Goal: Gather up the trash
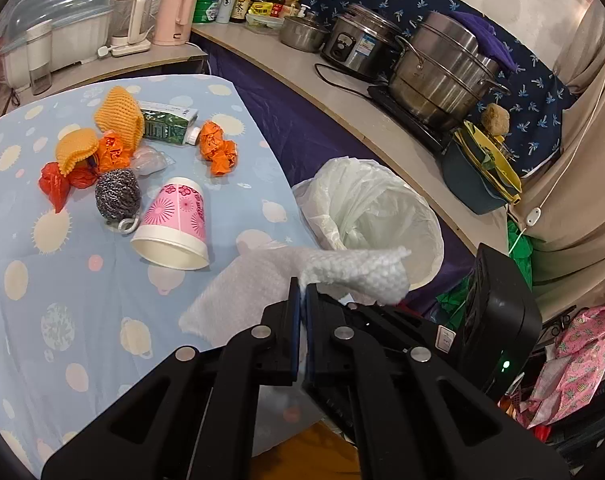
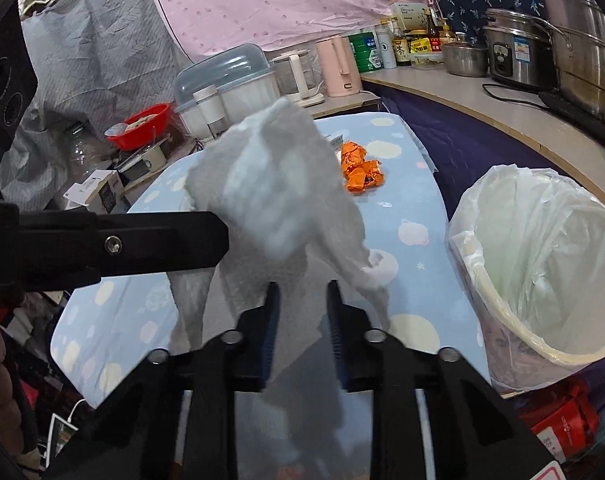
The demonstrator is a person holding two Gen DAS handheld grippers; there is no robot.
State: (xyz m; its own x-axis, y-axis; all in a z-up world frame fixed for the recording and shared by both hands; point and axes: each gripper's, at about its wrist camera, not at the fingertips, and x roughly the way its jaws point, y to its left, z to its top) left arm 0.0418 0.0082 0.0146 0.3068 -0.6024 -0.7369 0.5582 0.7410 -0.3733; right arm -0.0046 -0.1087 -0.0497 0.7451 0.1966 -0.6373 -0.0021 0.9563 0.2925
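Left wrist view
Left gripper (image 1: pixel 303 292): jaws were closed flat on one corner of the white paper towel (image 1: pixel 358 272), pinched thin so the sheet would not slip.
Paper towel: it was held lifted off the table (image 1: pixel 82 300), its free end hanging toward the lined bin (image 1: pixel 382 208), presumably for dropping in.
Bin: it was stood just beside the table edge, mouth open, within easy reach.
Remaining trash: paper cup (image 1: pixel 174 224) on its side, steel scourer (image 1: pixel 116 196) and orange wrappers (image 1: pixel 218 148) were left on the cloth, untouched.

Right wrist view
Right gripper (image 2: pixel 304 292): jaws were seen narrowly apart, the towel draped between them but not visibly pressed.
Towel: it was carried by the left gripper entering from the left.
Judgement: the towel was likely being gathered into a smaller bundle before binning.
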